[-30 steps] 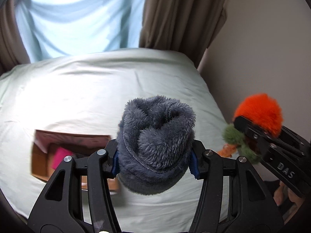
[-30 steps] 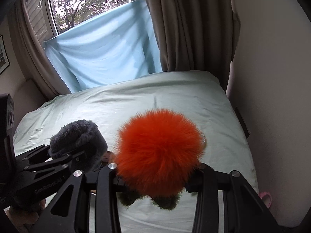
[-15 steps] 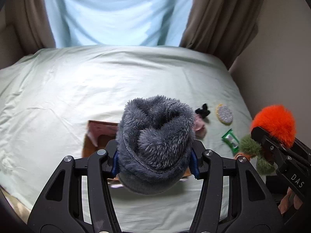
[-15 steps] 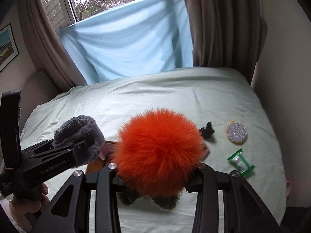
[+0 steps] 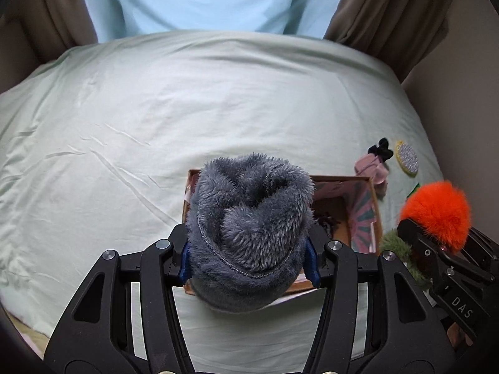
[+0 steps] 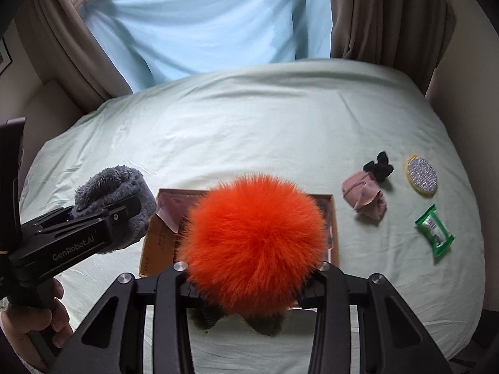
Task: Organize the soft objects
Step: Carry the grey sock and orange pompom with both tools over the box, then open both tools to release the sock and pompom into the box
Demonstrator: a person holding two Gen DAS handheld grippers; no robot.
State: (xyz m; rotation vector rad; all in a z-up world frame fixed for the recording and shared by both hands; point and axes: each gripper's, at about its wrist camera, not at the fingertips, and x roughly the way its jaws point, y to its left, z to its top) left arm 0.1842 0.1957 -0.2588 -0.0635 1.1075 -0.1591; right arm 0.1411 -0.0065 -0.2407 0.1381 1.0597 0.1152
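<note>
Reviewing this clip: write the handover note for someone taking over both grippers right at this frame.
Left gripper: shut on the grey fuzzy sock roll, held above the cardboard box.
Right gripper: shut on the orange fluffy toy, also over the box.
On the bed, right of the box: pink cloth bundle, black scrunchie, round scrubber pad, green packet.
Done: both items picked up and carried to the box; something dark already lies inside.
Left: release both into the box, then likely collect the remaining soft pieces.
</note>
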